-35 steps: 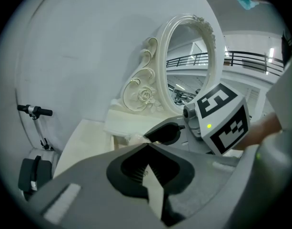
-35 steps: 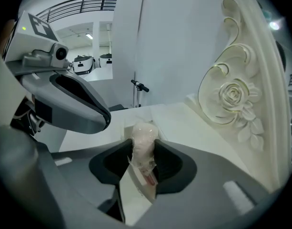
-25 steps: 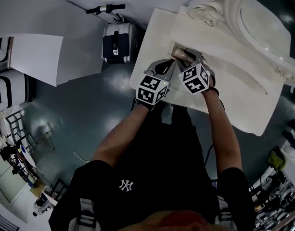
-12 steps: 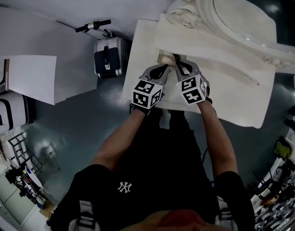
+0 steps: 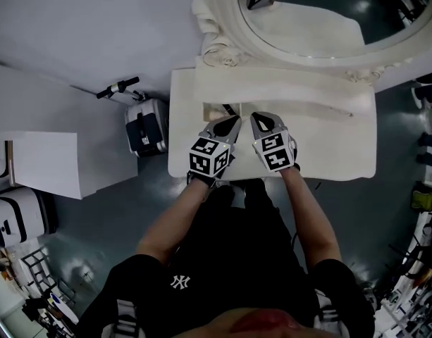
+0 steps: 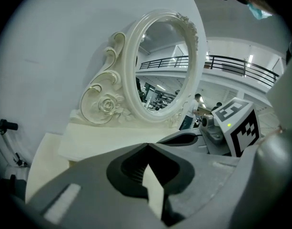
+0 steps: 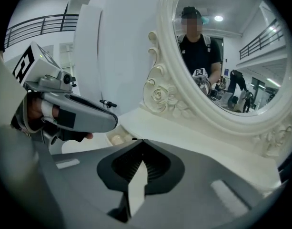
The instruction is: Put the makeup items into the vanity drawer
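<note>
The white vanity (image 5: 342, 146) has a small drawer (image 5: 217, 110) standing open at the left of its raised shelf; pale, cream-coloured contents show in it (image 7: 118, 138). Both grippers hover side by side over the tabletop, just in front of the drawer. My left gripper (image 5: 233, 120) is shut, its tips (image 6: 148, 145) meeting with nothing between them. My right gripper (image 5: 258, 117) has just been closing and is now shut, with nothing between its tips (image 7: 143, 140). No makeup item shows on the tabletop.
An ornate oval mirror (image 5: 307, 13) rises behind the shelf and reflects the person. A grey case (image 5: 145, 127) stands on the floor left of the vanity, with a white board (image 5: 32, 162) farther left. Cluttered racks line the right edge.
Both grippers have drawn back from the drawer mouth toward the vanity's front edge and risen. The head view has swung, so the whole mirror now shows.
</note>
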Tool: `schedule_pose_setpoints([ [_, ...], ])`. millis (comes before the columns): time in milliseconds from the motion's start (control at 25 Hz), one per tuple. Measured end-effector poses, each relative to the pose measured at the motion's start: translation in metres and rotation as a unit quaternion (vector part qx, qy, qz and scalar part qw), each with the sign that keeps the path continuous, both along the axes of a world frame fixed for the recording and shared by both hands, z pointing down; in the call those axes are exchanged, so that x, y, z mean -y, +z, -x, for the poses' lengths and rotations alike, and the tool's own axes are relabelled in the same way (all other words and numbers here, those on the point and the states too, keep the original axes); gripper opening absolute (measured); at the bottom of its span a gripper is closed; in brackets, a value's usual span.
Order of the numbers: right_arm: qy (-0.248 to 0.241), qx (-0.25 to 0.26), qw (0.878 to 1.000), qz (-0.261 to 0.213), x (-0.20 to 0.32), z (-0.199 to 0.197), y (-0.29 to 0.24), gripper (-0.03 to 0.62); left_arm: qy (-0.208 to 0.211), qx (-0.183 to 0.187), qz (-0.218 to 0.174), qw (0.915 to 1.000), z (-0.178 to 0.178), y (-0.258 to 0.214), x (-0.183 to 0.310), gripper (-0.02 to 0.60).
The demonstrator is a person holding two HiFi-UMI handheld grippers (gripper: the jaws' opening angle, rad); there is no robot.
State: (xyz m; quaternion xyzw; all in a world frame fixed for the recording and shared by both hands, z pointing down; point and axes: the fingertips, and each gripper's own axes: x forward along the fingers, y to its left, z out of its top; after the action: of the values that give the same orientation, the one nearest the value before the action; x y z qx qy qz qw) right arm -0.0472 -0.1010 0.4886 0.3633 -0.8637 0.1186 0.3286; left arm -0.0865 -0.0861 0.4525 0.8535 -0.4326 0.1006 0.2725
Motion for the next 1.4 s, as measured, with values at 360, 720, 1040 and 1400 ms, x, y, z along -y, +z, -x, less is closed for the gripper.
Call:
schedule_pose_setpoints([
  [360, 0.055, 0.040, 0.997, -0.026, -0.002, -0.037, -0.045, 0.026, 0.044, -0.023, -0.013, 0.9987, -0.043, -0.036, 0.001, 0.000],
  [720, 0.127, 0.093, 0.985, -0.067, 0.008, -0.082, -0.106, 0.026, 0.086, -0.042, -0.048, 0.9942, -0.082, -0.089, 0.010, 0.000],
  [1040, 0.154, 0.130, 0.974, -0.104, 0.013, -0.097, -0.153, 0.026, 0.105, -0.042, -0.076, 0.9907, -0.094, -0.129, 0.009, 0.000],
  [1400, 0.168, 0.164, 0.963, -0.135, 0.015, -0.105, -0.193, 0.025, 0.106, -0.055, -0.120, 0.9856, -0.092, -0.181, 0.010, 0.000],
])
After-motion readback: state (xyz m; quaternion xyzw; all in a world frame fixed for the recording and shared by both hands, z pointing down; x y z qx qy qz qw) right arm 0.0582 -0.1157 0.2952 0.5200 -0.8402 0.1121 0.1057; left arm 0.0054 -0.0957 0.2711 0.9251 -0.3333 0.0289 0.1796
